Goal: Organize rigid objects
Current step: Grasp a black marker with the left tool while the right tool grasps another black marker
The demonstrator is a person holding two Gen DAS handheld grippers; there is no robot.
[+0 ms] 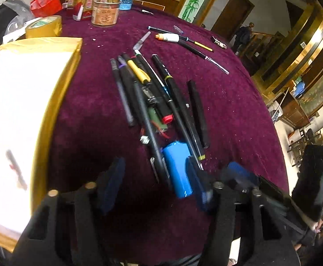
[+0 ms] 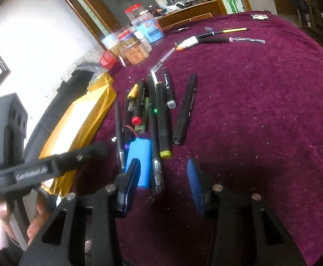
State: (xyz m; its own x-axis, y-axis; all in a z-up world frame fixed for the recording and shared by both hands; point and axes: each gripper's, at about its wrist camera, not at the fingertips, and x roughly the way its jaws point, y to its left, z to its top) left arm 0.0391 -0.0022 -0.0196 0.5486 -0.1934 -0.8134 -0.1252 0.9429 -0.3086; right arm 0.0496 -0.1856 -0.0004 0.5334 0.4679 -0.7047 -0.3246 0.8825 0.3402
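The table [image 2: 261,115], covered in purple velvet cloth, carries all work items. A gold-edged box [image 1: 57,84] lies along its left side and appears to serve as the collection container; a few small items show blurred inside it.

The pen pile [image 1: 152,102] lies in the middle of the cloth, just beside the box. Its long axes run roughly parallel, from near the grippers toward the far jars [image 1: 105,11], with slight fanning. One black marker [image 2: 184,110] lies apart on the right, tilted off the common axis. A blue battery pack [image 2: 139,161] lies at the near end of the pile, long axis aligned with the pens, red leads at its far end.

Left gripper [image 1: 152,177]: jaws spread, holding nothing, straddling the near end of the pile and battery pack. Right gripper [image 2: 164,181]: jaws spread, empty, above the near pen tips. Both are judged to be positioned for an end-on pick along the pen axis
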